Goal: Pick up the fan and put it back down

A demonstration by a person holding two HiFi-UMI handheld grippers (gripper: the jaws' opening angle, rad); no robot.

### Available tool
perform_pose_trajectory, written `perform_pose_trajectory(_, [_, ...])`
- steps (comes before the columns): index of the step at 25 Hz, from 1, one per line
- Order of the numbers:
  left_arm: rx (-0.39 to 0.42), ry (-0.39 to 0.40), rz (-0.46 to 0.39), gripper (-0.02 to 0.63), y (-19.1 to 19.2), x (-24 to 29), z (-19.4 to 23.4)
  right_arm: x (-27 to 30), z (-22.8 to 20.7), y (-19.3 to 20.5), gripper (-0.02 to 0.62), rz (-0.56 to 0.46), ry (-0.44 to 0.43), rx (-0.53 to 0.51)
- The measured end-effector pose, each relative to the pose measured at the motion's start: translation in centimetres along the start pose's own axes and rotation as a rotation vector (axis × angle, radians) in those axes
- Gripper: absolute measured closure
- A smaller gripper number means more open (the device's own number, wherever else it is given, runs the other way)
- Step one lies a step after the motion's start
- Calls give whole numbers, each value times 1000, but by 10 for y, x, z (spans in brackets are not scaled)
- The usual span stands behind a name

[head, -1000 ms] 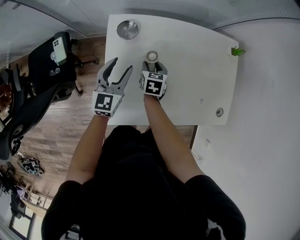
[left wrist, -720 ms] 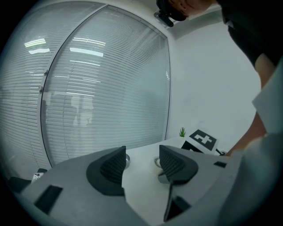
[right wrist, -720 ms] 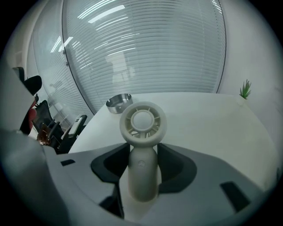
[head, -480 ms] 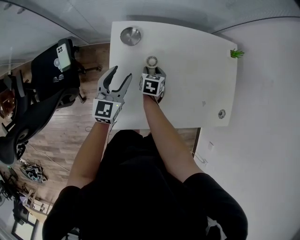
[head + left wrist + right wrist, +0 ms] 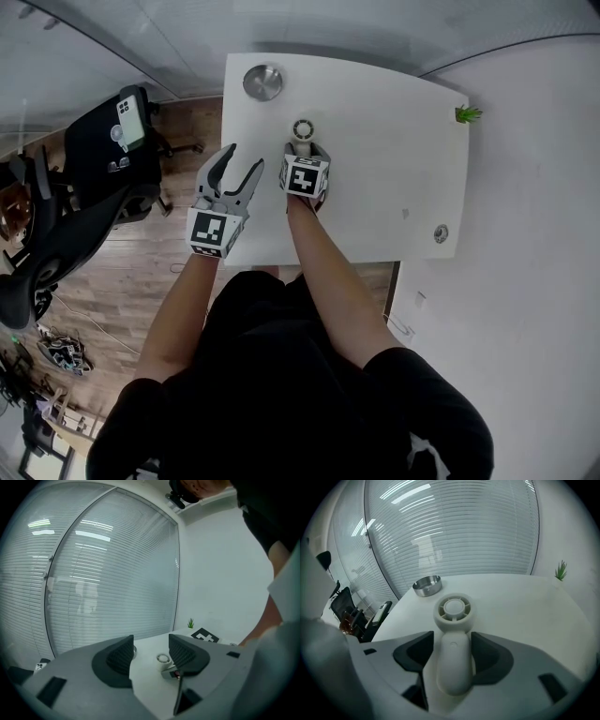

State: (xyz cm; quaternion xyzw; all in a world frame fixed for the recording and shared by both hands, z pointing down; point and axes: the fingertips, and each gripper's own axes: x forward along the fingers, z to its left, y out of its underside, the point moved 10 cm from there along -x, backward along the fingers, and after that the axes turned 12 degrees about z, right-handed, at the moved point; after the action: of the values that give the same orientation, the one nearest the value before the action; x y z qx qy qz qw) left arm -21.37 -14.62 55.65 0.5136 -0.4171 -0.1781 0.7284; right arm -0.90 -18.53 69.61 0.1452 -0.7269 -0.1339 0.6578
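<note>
A small white hand fan [image 5: 302, 129] lies on the white table [image 5: 394, 169], round head away from me. My right gripper [image 5: 305, 155] stands over its handle. In the right gripper view the fan [image 5: 453, 611] runs between the jaws of the right gripper [image 5: 452, 651]. These have just been opening: a gap shows at the left pad, while the right pad sits close against the handle. My left gripper [image 5: 234, 169] hovers open and empty over the table's left edge. From the left gripper view the fan [image 5: 163, 658] shows beyond the open left gripper [image 5: 151, 654].
A metal bowl [image 5: 262, 82] sits at the table's far left corner. A small green plant [image 5: 466, 114] stands at the far right edge, and a small round object [image 5: 441, 233] lies near the right front. An office chair with a phone [image 5: 128, 120] stands left of the table.
My left gripper has drifted a little toward the table's left edge. The right gripper stays over the fan's handle, and the fan keeps its place on the table.
</note>
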Motion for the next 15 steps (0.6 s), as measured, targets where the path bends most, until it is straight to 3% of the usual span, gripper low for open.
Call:
perform_pose_trajectory(2, [-2, -2, -7, 360, -2, -3, 1, -7, 1, -1, 312, -4, -20, -3])
perform_pose_trajectory(10, [12, -8, -41, 360, -16, -23, 0, -59, -7, -6, 276, -94, -96, -30])
perform_pose_trajectory(15, [29, -17, -63, 360, -37, -46, -3, -115, -10, -23, 289, -262, -189, -151])
